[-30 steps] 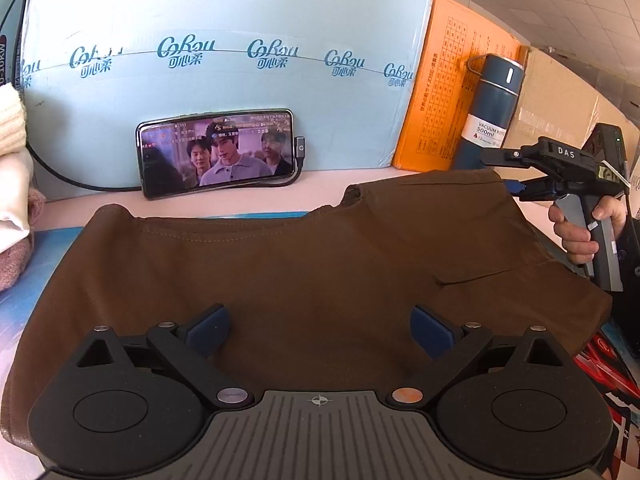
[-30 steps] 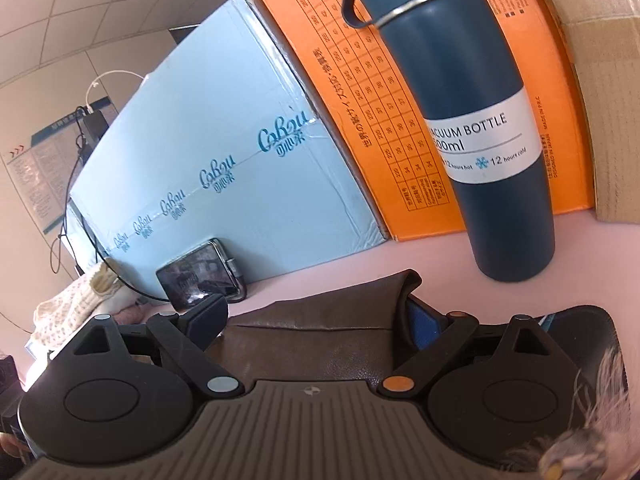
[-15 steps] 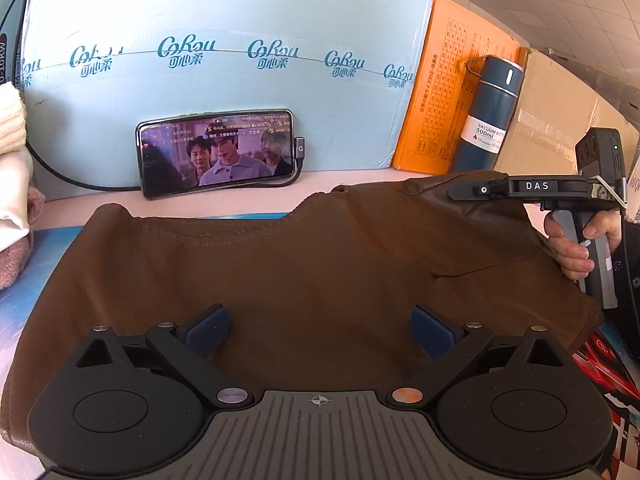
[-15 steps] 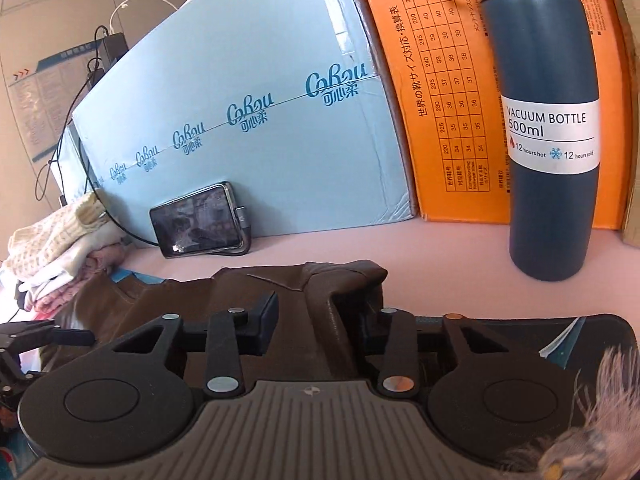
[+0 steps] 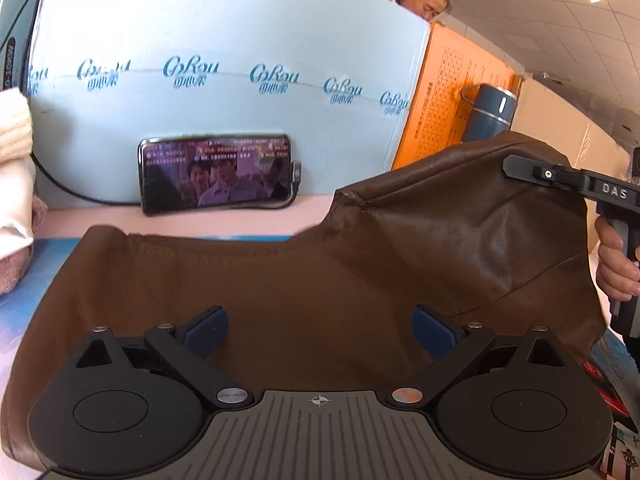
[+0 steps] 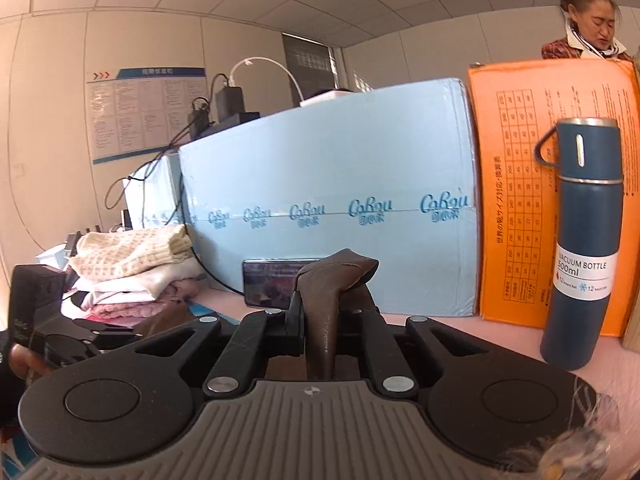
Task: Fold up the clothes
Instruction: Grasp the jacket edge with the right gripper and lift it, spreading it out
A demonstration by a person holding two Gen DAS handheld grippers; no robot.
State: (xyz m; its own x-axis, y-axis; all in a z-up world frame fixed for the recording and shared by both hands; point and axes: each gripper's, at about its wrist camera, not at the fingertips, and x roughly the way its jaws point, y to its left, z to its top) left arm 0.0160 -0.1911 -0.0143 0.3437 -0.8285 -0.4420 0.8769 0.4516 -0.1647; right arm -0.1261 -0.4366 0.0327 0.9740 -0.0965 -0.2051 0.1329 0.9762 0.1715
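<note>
A brown leather-like garment (image 5: 304, 280) lies spread on the table in the left wrist view. Its right corner is lifted up. My right gripper (image 5: 516, 168) is shut on that corner and holds it above the table. In the right wrist view the pinched brown fold (image 6: 328, 304) sticks up between the closed fingers. My left gripper (image 5: 320, 324) is open, its blue pads (image 5: 206, 328) hovering over the garment's near part, holding nothing.
A phone (image 5: 216, 176) playing video leans on a light blue box (image 5: 240, 52) at the back. A blue vacuum bottle (image 6: 580, 248) stands before an orange box (image 6: 516, 200). Folded clothes (image 6: 132, 268) are stacked at the left.
My right gripper closed on the garment's right corner and lifted it up and toward the left. The left gripper stayed open in place.
</note>
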